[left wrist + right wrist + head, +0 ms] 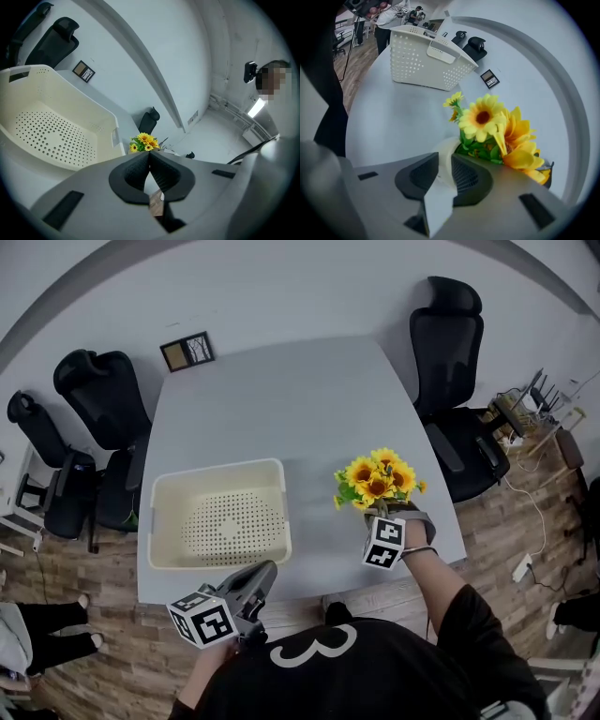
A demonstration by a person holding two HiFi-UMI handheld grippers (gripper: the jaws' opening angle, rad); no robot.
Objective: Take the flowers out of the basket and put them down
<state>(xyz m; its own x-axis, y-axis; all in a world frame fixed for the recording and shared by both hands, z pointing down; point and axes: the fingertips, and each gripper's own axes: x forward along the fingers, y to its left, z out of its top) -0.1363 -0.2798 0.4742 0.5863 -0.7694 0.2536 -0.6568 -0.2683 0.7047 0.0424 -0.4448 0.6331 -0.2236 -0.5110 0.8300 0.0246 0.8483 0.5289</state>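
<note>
Gripping a bunch of yellow artificial sunflowers with green leaves, the right tool has its jaws partly apart and pressed on the bunch's pale round base. The blooms stick up past the jaw tips. Bunch is out of the cream perforated plastic basket. It is over the light grey table, to the basket's right and well apart from it, near the table's front right edge. Can't tell if the base touches the tabletop. Basket sits upright on the front left part of the table. Left tool is at the table's front edge, just beside the basket's near wall, jaws closed tip to tip, holding nothing. Small dark-framed flat rectangle lies at the table's far left corner. Black office chairs stand round the table: one at the right side, two at the left. Wood-pattern floor shows around it.
</note>
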